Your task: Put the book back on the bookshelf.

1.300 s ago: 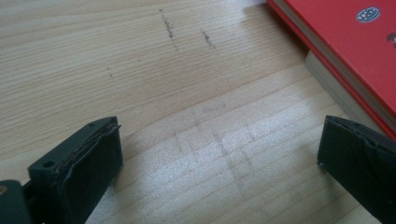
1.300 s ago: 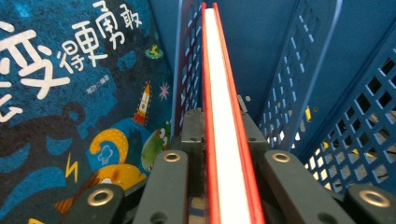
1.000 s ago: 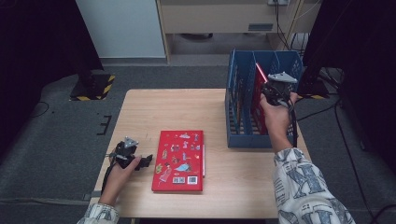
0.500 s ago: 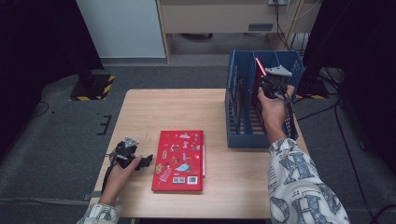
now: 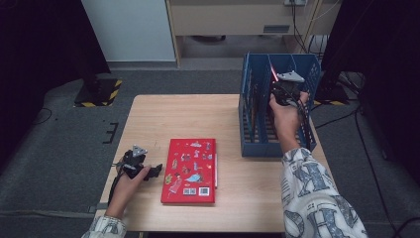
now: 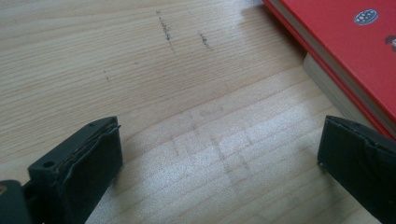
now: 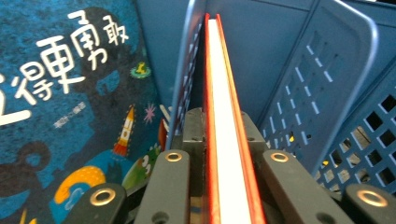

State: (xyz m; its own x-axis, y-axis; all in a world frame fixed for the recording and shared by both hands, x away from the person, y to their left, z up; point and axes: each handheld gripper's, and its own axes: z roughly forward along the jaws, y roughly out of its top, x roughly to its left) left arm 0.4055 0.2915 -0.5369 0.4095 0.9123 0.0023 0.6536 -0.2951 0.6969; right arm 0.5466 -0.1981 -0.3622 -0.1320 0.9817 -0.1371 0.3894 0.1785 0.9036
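Right tool (image 5: pixel 283 85) moved deeper over blue rack (image 5: pixel 257 144), clamped on thin red book (image 7: pixel 224 116), left tool (image 5: pixel 148 171) wide, resting on tabletop (image 5: pixel 188 119) beside red book (image 5: pixel 189 171).

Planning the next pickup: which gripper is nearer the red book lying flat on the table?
Left. The left gripper rests just beside the red book; the right gripper is off at the blue rack.

Light wood table (image 5: pixel 198 119), grain running across, faint dark scuffs on the surface ahead of the left gripper (image 6: pixel 219 186) fingers. Red book (image 5: pixel 189 170) lies flat, cover up, just beside the far fingertip of that gripper. Blue rack (image 5: pixel 257 129) stands at the table's right edge, around the right gripper (image 5: pixel 277 79) fingers.
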